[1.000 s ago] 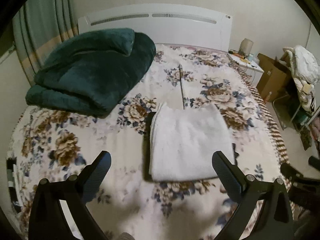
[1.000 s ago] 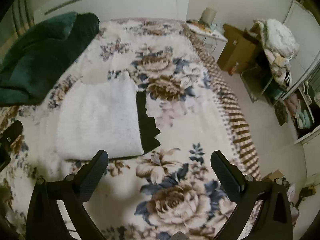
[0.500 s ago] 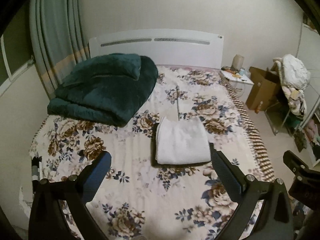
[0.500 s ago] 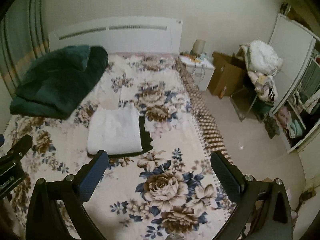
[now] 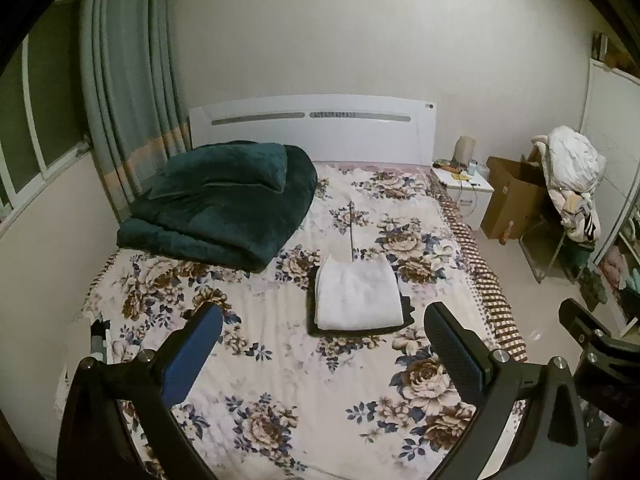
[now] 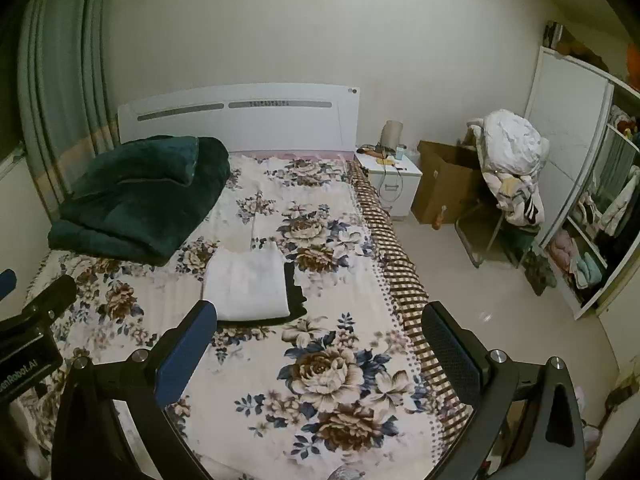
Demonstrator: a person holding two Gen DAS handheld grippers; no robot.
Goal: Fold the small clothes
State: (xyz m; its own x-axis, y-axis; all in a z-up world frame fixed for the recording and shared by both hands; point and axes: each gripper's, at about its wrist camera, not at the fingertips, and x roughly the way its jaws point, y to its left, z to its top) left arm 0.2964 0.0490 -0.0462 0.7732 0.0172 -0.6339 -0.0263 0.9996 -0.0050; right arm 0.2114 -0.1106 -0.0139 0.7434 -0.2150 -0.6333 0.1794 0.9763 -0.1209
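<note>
A folded white garment point(image 5: 358, 298) point(image 6: 247, 285) lies on top of a folded black garment point(image 5: 407, 307) point(image 6: 295, 295) in the middle of the floral bed. My left gripper point(image 5: 322, 350) is open and empty, held well back above the foot of the bed. My right gripper point(image 6: 318, 344) is open too, with nothing between its fingers, over the bed's right part. Each gripper shows at the edge of the other's view. Both are far from the stacked clothes.
A folded dark green blanket with a pillow point(image 5: 224, 200) point(image 6: 140, 196) sits at the bed's far left by the white headboard point(image 5: 312, 128). A white nightstand point(image 6: 394, 184), a cardboard box point(image 6: 444, 184), a chair piled with clothes point(image 6: 512, 168) and an open wardrobe point(image 6: 592, 216) stand right of the bed.
Both grippers have pulled back and up from the folded white garment, so the stack looks smaller and the whole bed and room now show. Both stayed open.
</note>
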